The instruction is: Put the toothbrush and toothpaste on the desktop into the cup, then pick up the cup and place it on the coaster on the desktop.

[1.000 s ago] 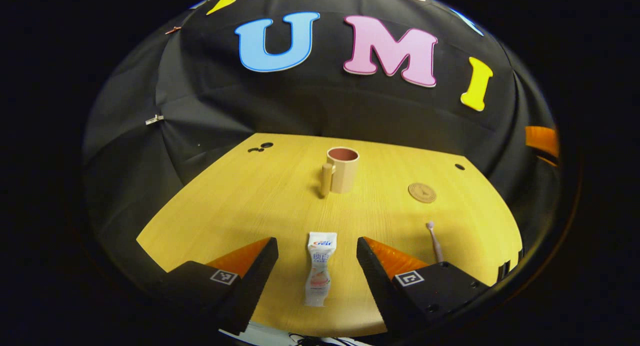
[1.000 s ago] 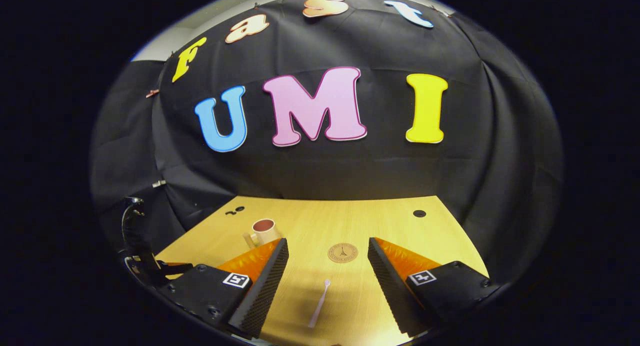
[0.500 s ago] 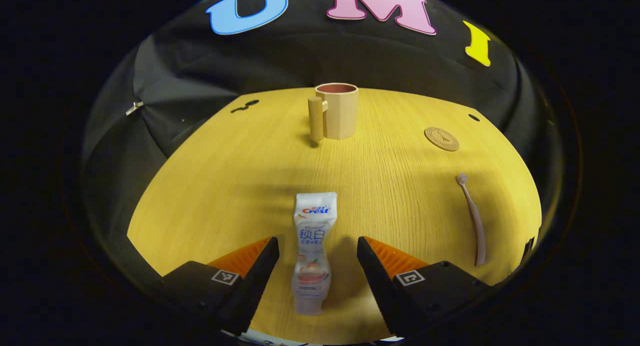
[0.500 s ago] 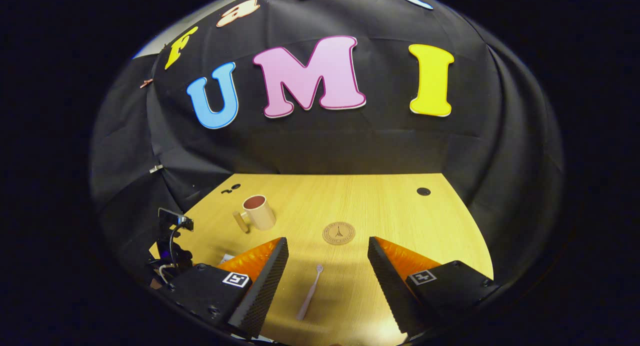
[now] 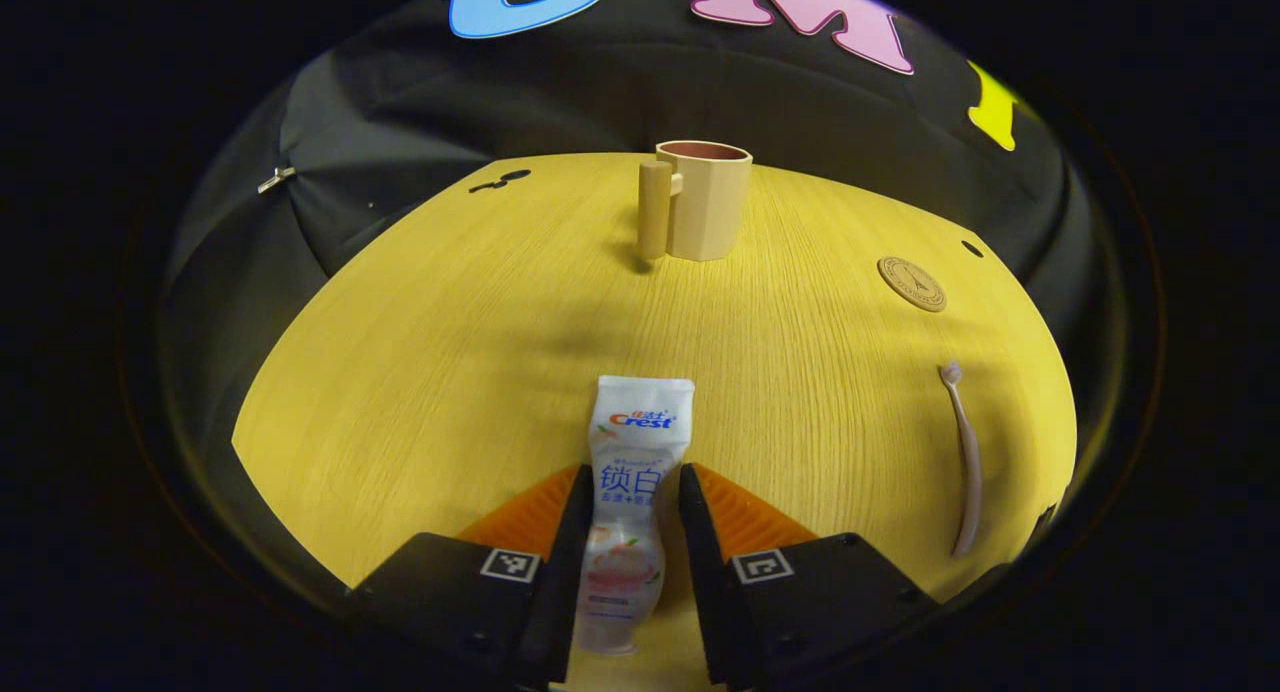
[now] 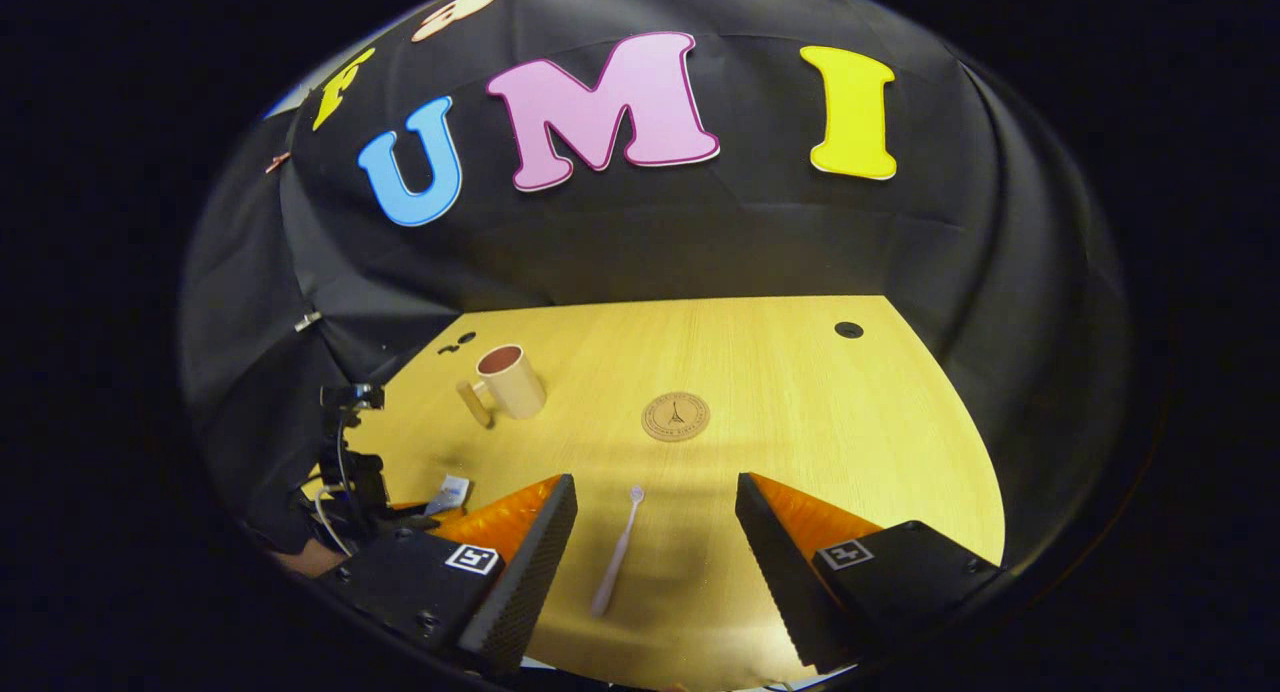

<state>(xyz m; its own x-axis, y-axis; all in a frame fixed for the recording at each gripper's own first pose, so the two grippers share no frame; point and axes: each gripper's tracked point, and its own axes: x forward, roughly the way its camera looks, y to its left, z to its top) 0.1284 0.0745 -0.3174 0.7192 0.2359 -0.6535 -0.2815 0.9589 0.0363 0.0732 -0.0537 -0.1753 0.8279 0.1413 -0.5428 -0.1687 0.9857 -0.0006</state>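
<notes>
Wood-grain desktop, soft toothpaste pinched by left tongs

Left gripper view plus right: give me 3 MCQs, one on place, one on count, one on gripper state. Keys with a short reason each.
1. Where is the toothbrush?
A. in the cup
B. flat on the desktop
C. on the coaster

2. How many coasters lie on the desktop?
A. one
B. two
C. three

3. What is the left gripper doing?
A. open above the cup
B. closed on the toothpaste
C. holding the toothbrush

Key: 1 B, it lies between the right gripper's open fingers; 2 A, a single round coaster; 3 B, both fingers press the toothpaste, far from the cup.
</notes>
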